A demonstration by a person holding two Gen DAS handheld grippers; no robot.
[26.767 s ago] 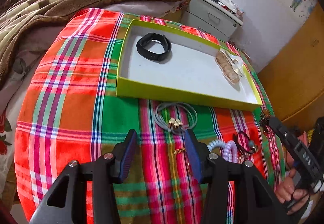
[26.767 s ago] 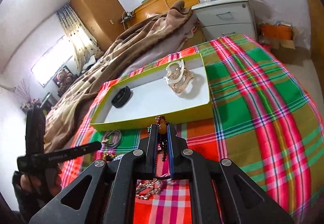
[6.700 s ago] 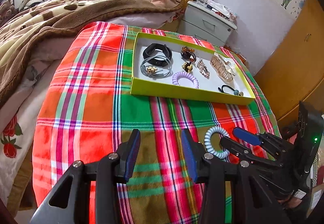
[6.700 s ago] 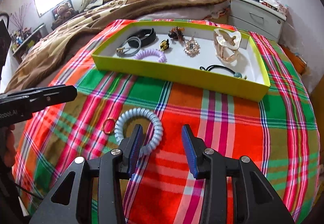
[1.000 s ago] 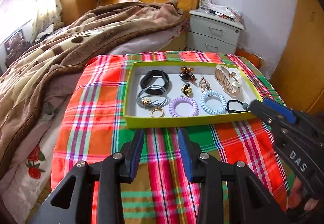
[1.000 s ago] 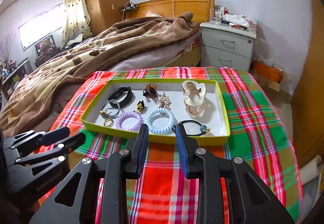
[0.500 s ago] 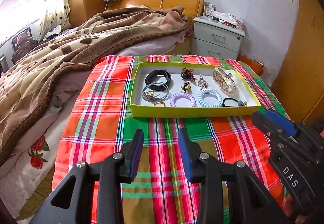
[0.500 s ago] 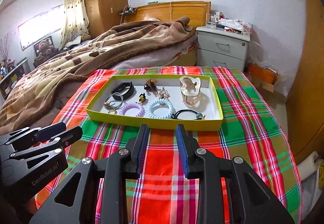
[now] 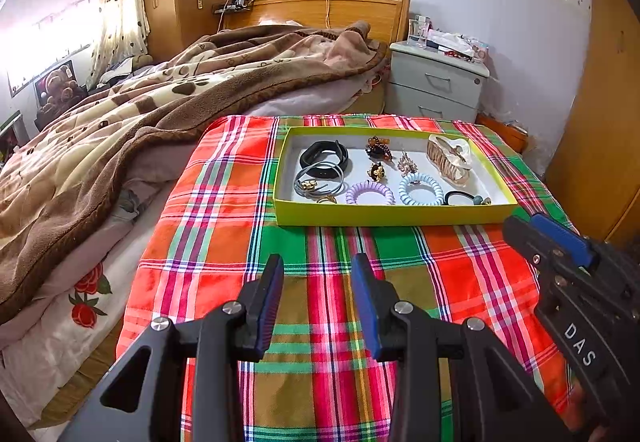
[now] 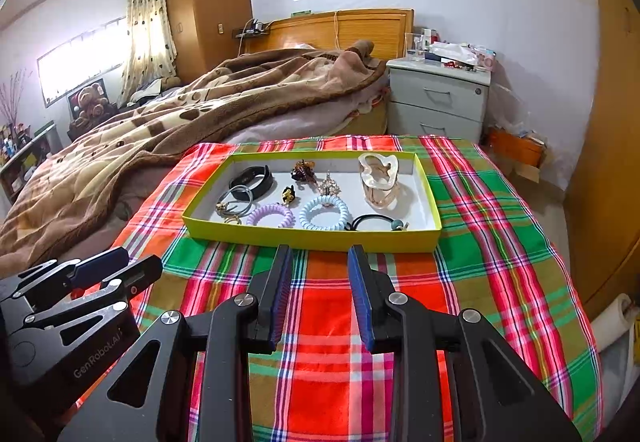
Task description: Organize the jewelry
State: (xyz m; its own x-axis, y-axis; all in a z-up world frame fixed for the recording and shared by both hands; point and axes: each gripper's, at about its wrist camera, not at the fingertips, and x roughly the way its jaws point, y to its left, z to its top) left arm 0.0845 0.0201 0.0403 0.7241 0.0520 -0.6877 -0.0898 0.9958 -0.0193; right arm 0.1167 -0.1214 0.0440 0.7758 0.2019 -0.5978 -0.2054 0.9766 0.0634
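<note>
both my claws have drawn back from the yellow-green cardboard tray (image 10: 312, 240), now holding every trinket; left claw (image 9: 316, 298) and right claw (image 10: 320, 294) hang open, empty. a careless knock could spill it off the plaid cloth (image 10: 480, 242).

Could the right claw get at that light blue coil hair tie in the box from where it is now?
Probably yes. The right claw is open and empty, pointing at the box. The blue coil hair tie lies uncovered near the front wall, so the claw would only need to go over that low wall.
</note>
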